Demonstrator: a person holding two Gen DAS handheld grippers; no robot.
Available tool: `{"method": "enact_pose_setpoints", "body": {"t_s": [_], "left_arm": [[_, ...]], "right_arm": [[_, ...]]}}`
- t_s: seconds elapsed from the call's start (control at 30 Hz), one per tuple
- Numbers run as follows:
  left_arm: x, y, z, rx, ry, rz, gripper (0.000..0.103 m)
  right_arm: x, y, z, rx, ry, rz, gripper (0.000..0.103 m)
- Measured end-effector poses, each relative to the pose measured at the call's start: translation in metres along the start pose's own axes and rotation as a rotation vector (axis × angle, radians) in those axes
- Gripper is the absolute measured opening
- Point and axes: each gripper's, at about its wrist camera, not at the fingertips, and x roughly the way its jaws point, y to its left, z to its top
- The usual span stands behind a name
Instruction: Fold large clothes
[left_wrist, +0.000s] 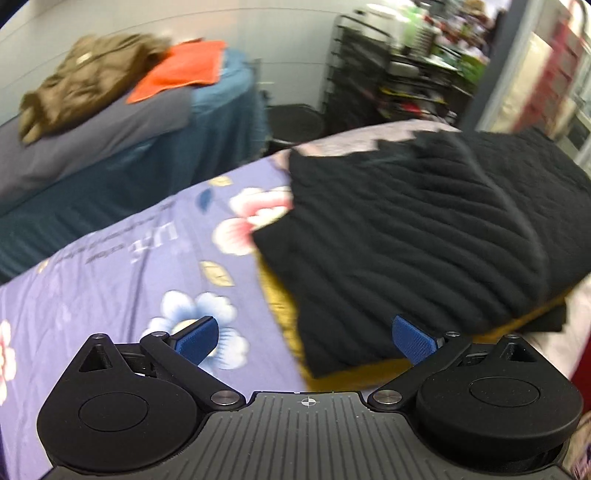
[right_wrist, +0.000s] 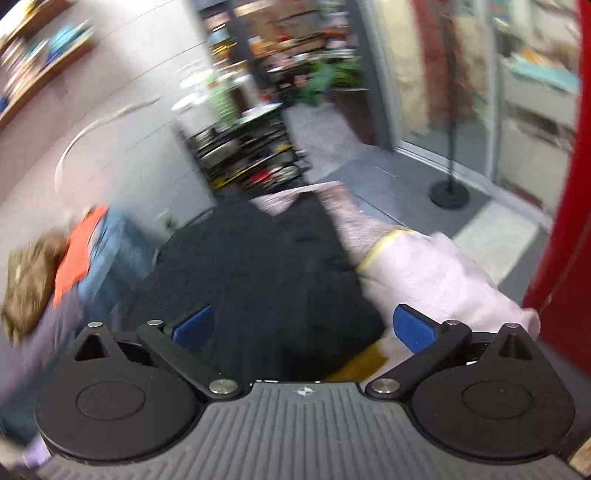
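Observation:
A black ribbed knit garment (left_wrist: 424, 236) lies folded on a bed with a purple flowered sheet (left_wrist: 122, 280). A mustard-yellow layer (left_wrist: 280, 310) shows under its near edge. My left gripper (left_wrist: 306, 338) is open and empty, just above the garment's near left corner. In the blurred right wrist view the same black garment (right_wrist: 258, 266) lies below my right gripper (right_wrist: 303, 328), which is open and empty. A pale pink cloth (right_wrist: 436, 273) with a yellow band lies to its right.
A second bed with grey and blue covers (left_wrist: 147, 147) stands at the left, bearing a brown garment (left_wrist: 85, 81) and an orange cloth (left_wrist: 181, 70). A black cluttered rack (left_wrist: 388, 74) stands behind. A red panel (right_wrist: 569, 221) and a black floor stand (right_wrist: 448, 192) are at the right.

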Motion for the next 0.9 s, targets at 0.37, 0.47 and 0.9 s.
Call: {"method": "enact_pose_setpoints", "body": {"t_s": [0.37, 0.47, 0.9], "left_arm": [[-0.015, -0.078, 0.022, 0.148, 0.140, -0.016, 0.103], [-0.014, -0.093, 0.026, 0.195, 0.149, 0.022, 0.103], [-0.001, -0.121, 0.034, 0.251, 0.206, 0.050, 0.103]], "right_arm": [[-0.010, 0.123, -0.031, -0.346, 0.233, 0.037, 0.103], [-0.011, 0.137, -0.037, -0.411, 0.246, 0.006, 0.103], [-0.002, 0.163, -0.054, -0.531, 0.280, -0.019, 0.103]]}}
